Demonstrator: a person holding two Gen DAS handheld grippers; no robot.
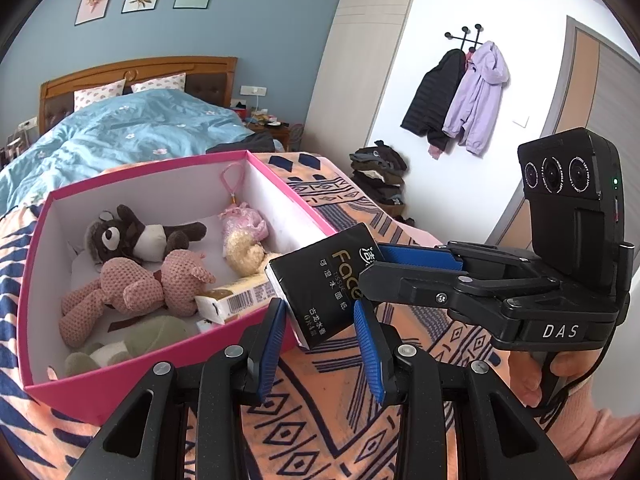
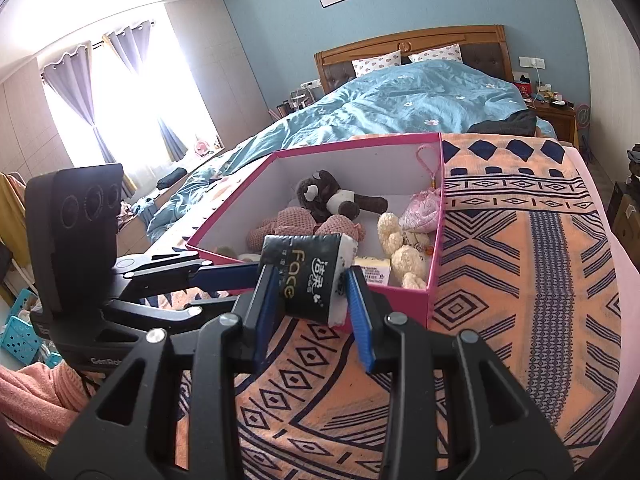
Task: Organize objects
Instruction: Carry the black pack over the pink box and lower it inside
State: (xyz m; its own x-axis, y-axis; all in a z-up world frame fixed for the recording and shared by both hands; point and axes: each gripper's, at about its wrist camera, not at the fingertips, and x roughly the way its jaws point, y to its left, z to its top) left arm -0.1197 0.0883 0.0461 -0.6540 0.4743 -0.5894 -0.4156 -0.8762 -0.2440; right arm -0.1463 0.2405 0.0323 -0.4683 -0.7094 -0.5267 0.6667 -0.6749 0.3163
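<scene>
Pink cardboard frames the scene: an open pink box (image 1: 132, 368) sits on a patterned orange-and-navy blanket (image 1: 440, 344) at the foot of a bed, holding, from left to right, a green plush (image 1: 120, 344), a knitted pink doll (image 1: 140, 284), a dark brown plush animal (image 1: 132, 236), a barcoded carton (image 1: 236, 300), a cream teddy (image 1: 244, 252) and a pink tasselled pouch (image 1: 244, 220). Just right of the box's near corner, a black tissue pack (image 1: 320, 292) hangs above the blanket, tilted, gripped from both sides at once: the left gripper (image 1: 322, 344) is clamped on its lower end and the right gripper (image 1: 370, 264) pinches its upper end. The pack looks light and soft, its film wrapper likely slick and its body easy to crush, so a hold across the broad flat faces near the middle seems safest. It hovers at the box rim, not yet inside
</scene>
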